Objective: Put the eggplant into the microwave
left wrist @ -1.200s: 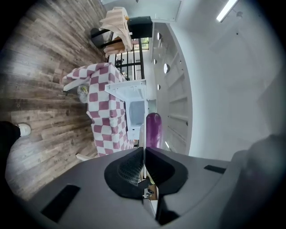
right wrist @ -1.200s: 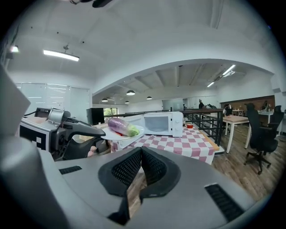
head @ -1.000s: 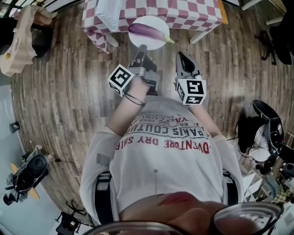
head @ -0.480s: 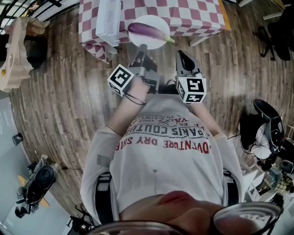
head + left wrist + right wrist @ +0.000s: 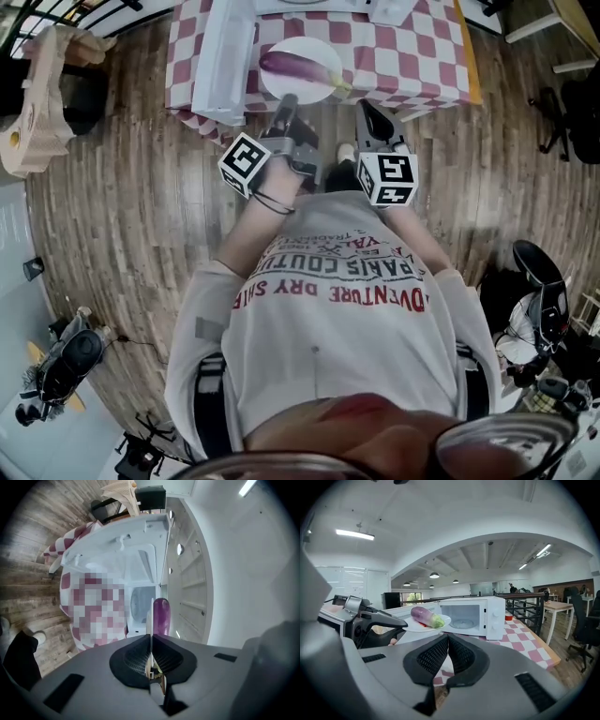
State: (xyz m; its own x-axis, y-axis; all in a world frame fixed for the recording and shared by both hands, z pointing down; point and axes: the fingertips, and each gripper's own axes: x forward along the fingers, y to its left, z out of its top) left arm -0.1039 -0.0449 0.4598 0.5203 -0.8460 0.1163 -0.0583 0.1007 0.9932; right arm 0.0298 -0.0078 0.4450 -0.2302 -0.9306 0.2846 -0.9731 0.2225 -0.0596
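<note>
A purple eggplant point(image 5: 295, 66) with a green stem lies on a white plate point(image 5: 319, 90). My left gripper point(image 5: 289, 99) is shut on the plate's near rim and holds it level just before the table. In the left gripper view the plate point(image 5: 151, 620) shows edge-on between the pads, with the eggplant point(image 5: 161, 615) behind it. The white microwave point(image 5: 474, 616) stands on the checked table point(image 5: 412, 56) with its door point(image 5: 225, 56) swung open and its cavity empty. My right gripper point(image 5: 364, 105) is shut on nothing, right of the plate. From the right gripper point(image 5: 447, 639) I see the eggplant point(image 5: 424, 617) left of the microwave.
A red cup point(image 5: 508, 617) stands beside the microwave. A wooden chair point(image 5: 37, 84) is on the plank floor to the left and a black office chair point(image 5: 572, 103) to the right. The person's shoes point(image 5: 345, 155) are near the table's edge.
The table and microwave have come closer in the head view. Both grippers have moved forward towards them, and the plate with the eggplant now overlaps the table's front edge.
</note>
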